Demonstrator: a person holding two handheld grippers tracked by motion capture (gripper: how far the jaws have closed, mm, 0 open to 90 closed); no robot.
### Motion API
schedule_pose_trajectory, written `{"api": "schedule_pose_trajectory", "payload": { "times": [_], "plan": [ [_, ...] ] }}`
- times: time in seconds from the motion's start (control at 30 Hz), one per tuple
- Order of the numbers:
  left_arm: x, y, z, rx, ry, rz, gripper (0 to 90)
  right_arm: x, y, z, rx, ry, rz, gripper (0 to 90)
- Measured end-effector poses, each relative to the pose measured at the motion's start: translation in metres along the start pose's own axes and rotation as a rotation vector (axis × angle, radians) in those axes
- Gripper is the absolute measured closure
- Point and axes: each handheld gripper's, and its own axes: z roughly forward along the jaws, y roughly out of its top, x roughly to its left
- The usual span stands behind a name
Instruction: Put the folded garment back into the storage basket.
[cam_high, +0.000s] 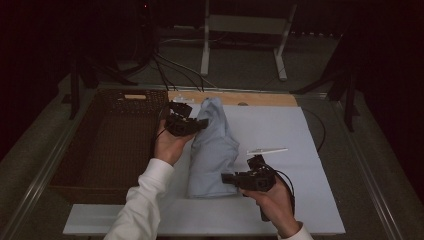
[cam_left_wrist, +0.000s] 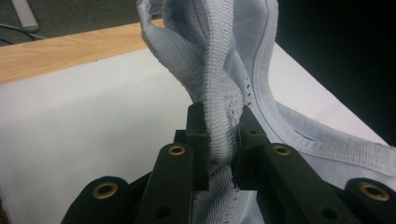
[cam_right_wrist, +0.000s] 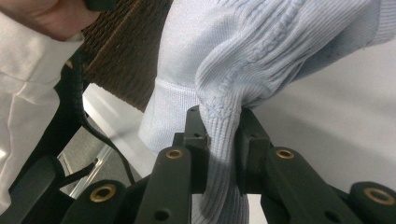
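Nearest you, your right gripper had its jaws clenched on a fold of ribbed knit at the near end of the pale blue sweater, a bunch of the fabric pinched between the pads. The sweater itself lay folded in a long bundle on the white mat, its near end just beside that gripper and its far end lifted off the mat. Farther along the sweater, your left gripper was likewise grasping it, the jaws closed on a ribbed, perforated edge band at the far end, which rose in a loose loop above the pads. Beside the sweater on the left stood the brown wicker basket, with nothing visible inside it. A thin white strip lay on the mat just to the right of the sweater, and beyond the sweater's far end ran the wooden table edge. You seemed to have the folding done and both ends secured; what was left, as I judged it, was carrying the bundle across into the basket and letting go.
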Motion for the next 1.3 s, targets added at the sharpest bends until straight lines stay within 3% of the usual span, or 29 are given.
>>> {"api": "schedule_pose_trajectory", "payload": {
  "times": [0.27, 0.8, 1.3],
  "plan": [
    [0.005, 0.005, -0.011, -0.020, -0.008, 0.005, 80.4, 0.002, 0.013, 0.001, -0.006, 0.015, -0.005, 78.2],
    [0.021, 0.012, -0.036, -0.072, -0.056, 0.001, 80.4, 0.021, 0.039, 0.008, -0.010, 0.021, -0.056, 78.2],
    [0.034, 0.019, -0.053, -0.101, -0.050, -0.022, 80.5, 0.039, 0.060, 0.015, -0.016, 0.026, -0.096, 78.2]
  ]
}}
